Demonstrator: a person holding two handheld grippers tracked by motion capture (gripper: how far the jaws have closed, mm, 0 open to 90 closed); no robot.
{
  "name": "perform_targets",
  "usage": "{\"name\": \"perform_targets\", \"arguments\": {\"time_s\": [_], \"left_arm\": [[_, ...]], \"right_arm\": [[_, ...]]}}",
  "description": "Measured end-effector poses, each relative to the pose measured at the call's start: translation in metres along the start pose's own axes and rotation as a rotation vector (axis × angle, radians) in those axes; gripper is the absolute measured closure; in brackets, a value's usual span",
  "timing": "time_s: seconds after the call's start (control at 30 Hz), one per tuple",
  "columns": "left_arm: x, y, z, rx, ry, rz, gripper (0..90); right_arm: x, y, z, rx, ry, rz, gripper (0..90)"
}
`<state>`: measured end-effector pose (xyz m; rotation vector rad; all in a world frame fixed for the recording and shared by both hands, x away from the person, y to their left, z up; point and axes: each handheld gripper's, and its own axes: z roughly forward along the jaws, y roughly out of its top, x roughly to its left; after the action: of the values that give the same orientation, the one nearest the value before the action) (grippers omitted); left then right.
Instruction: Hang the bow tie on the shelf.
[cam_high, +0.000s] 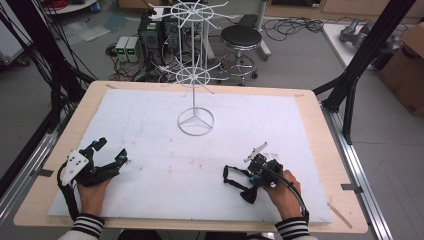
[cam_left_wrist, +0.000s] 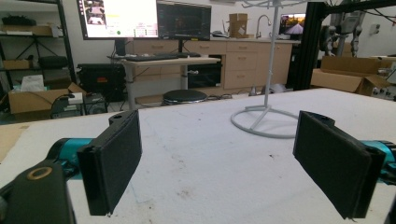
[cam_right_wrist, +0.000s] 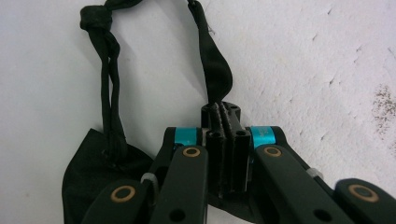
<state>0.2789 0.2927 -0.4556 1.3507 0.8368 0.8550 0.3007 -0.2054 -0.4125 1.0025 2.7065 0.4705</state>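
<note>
A small black fabric pouch (cam_high: 248, 194) with a long black strap (cam_high: 231, 175) lies on the white table cover (cam_high: 150, 120) at the front right. In the right gripper view the pouch (cam_right_wrist: 88, 172) sits at lower left and the strap (cam_right_wrist: 215, 60) loops away from the jaw tips. My right gripper (cam_right_wrist: 227, 116) is shut on the strap, its pads pressed together around it. In the high view the right gripper (cam_high: 246, 175) points left. My left gripper (cam_high: 111, 151) rests at the front left, open with nothing between its jaws (cam_left_wrist: 224, 158).
A white wire display rack (cam_high: 195, 121) with hooked arms stands on a ring base at the back middle of the table; its base (cam_left_wrist: 264, 123) lies ahead of the left gripper. A stool (cam_high: 241, 37) and cables lie on the floor beyond the table's far edge.
</note>
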Motion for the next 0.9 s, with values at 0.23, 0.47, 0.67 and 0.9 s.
{"name": "perform_targets", "arguments": {"time_s": [0.23, 0.47, 0.67, 0.9], "left_arm": [[0.000, 0.000, 0.000, 0.001, 0.000, 0.001, 15.9], [0.000, 0.000, 0.000, 0.001, 0.000, 0.002, 15.9], [0.000, 0.000, 0.000, 0.001, 0.001, 0.003, 15.9], [0.000, 0.000, 0.000, 0.004, 0.000, 0.008, 15.9]], "right_arm": [[-0.002, -0.003, -0.002, -0.043, 0.020, 0.021, 88.6], [-0.003, -0.005, -0.008, -0.126, 0.027, 0.022, 88.6], [-0.004, -0.006, -0.016, -0.235, 0.037, 0.043, 88.7], [-0.002, -0.005, -0.026, -0.346, 0.032, 0.030, 88.7]]}}
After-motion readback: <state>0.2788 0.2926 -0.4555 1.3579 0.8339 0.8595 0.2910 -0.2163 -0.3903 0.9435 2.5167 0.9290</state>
